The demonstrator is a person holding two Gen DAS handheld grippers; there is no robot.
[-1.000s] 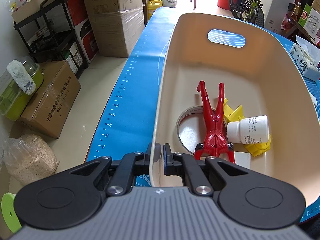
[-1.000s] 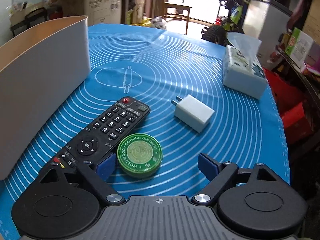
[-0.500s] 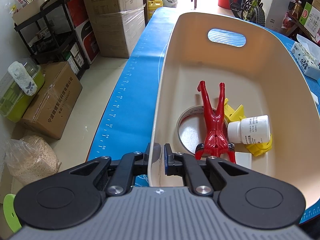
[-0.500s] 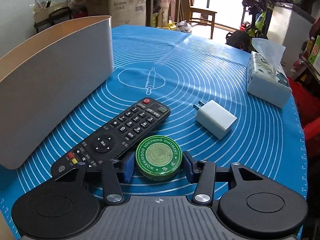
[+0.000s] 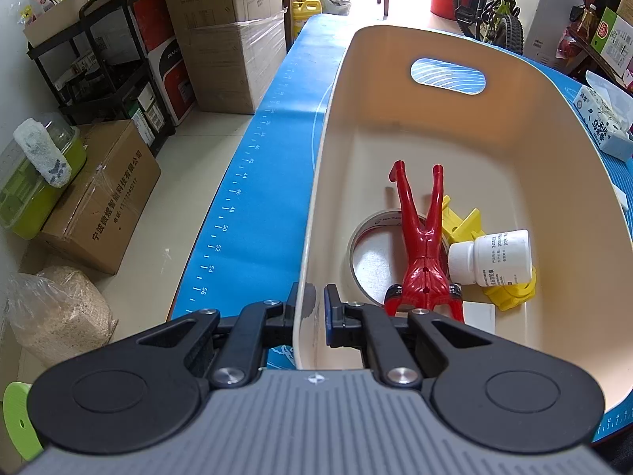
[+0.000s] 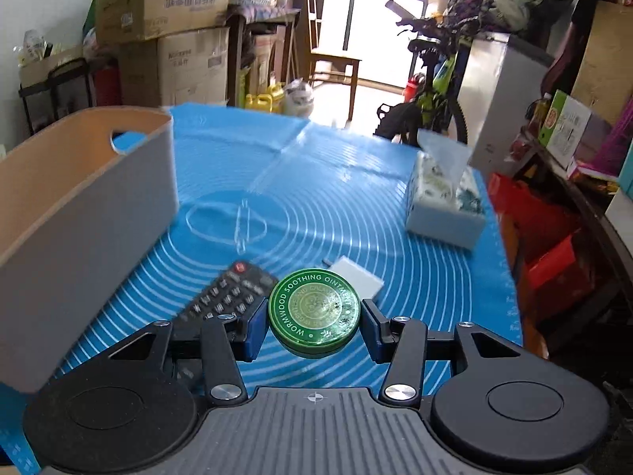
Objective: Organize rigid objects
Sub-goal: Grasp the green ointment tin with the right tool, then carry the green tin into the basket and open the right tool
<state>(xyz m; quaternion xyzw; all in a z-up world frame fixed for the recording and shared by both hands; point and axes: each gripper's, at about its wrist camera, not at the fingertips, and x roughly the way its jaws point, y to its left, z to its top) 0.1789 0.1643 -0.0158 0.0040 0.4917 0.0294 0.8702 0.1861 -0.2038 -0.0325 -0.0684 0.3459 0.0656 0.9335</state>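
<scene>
The left claw (image 5: 309, 312) is pinched narrow on the near wall of one cream tub (image 5: 467, 134), one finger outside the rim and one inside. Just ahead of it, on the tub floor, lie one roll of tape (image 5: 366, 253), one red figure (image 5: 421, 249) with legs pointing away, one white pill bottle (image 5: 492, 257) on its side to the figure's right, one yellow toy (image 5: 510, 289) partly under the bottle, and one small white block (image 5: 478, 314) nearest the claw; what that block is cannot be told from here.

The right claw (image 6: 314, 322) grips one round green ointment tin (image 6: 314, 308) between its two blue pads (image 6: 255, 326), lid tilted toward the camera and lifted off the blue mat (image 6: 324, 206). Below and just beyond the tin, one black remote (image 6: 225, 297) lies to its left and one white charger (image 6: 358, 277) peeks out to its right, both blurred. Farther ahead to the right stands one tissue box (image 6: 445, 206). The tub rises well to the left of this claw.
</scene>
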